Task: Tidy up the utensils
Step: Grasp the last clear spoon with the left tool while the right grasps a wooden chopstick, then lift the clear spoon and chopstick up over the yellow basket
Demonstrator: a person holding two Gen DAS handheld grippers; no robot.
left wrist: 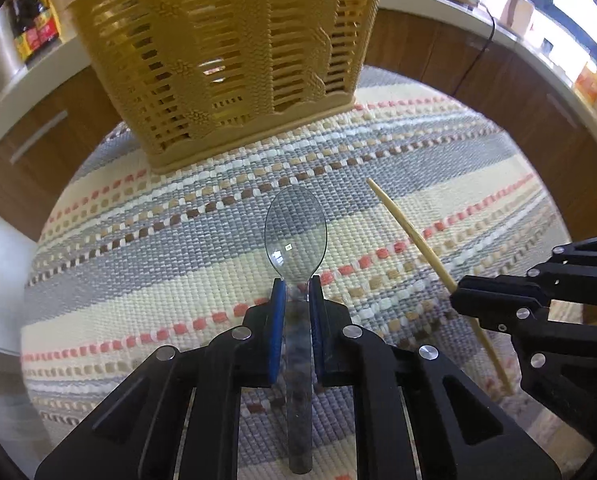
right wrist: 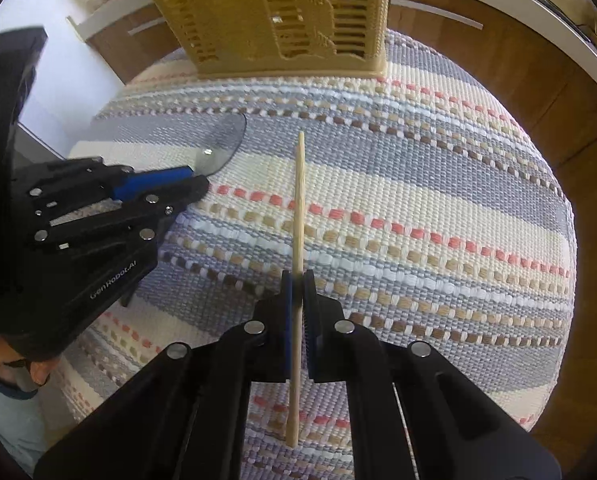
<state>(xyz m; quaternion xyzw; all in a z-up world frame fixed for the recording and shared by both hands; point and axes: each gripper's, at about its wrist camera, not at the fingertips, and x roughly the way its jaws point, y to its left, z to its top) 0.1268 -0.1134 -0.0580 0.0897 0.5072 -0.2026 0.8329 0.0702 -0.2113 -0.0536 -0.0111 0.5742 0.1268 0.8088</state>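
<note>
The left gripper [left wrist: 297, 286] was clamped on a clear plastic spoon [left wrist: 295, 232]; the right gripper [right wrist: 297, 280] was pinched on a wooden chopstick [right wrist: 299, 184]. Both were grasped over the woven mat [right wrist: 418, 184]. The next move likely called for carrying both to the slatted basket [left wrist: 226, 52] at twelve o'clock.

**Kitchen backdrop, woven mat up front**

Daylight is pouring in through a window [left wrist: 570, 12] at upper right. A white countertop [left wrist: 438, 4] is curving around over brown wood cabinets [left wrist: 430, 56]. A striped woven mat [left wrist: 146, 248] is covering the surface, and white wall [right wrist: 58, 76] is showing on the left.

Two steep close views, shared basket [left wrist: 226, 60]
</note>
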